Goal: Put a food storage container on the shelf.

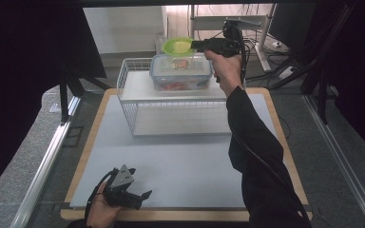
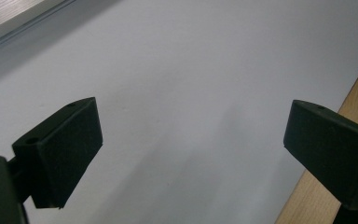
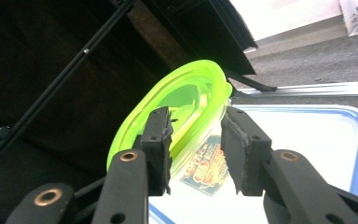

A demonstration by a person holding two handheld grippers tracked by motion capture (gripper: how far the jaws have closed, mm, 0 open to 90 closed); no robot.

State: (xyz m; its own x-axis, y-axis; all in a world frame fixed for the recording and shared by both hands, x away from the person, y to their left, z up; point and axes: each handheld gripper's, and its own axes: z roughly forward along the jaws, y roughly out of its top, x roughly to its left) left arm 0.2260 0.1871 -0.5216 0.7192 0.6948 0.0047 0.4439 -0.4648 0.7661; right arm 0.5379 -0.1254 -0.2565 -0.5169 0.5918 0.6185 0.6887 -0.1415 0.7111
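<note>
Right tongs [image 3: 196, 154] slightly parted around the green-lidded cup [image 1: 178, 49] atop the blue-rimmed box [image 1: 181, 72], pads not pressing, left tongs [image 1: 141, 196] released at the worktop's [image 1: 190, 156] near edge

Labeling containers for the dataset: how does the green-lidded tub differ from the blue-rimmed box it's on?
The green-lidded tub is small and round; the blue-rimmed box is larger and rectangular. The tub's lid is bright green, the box's clear with a blue edge. The tub sits on the box, between the right gripper jaws; the box rests on the wire rack. Both have clear plastic walls.
</note>
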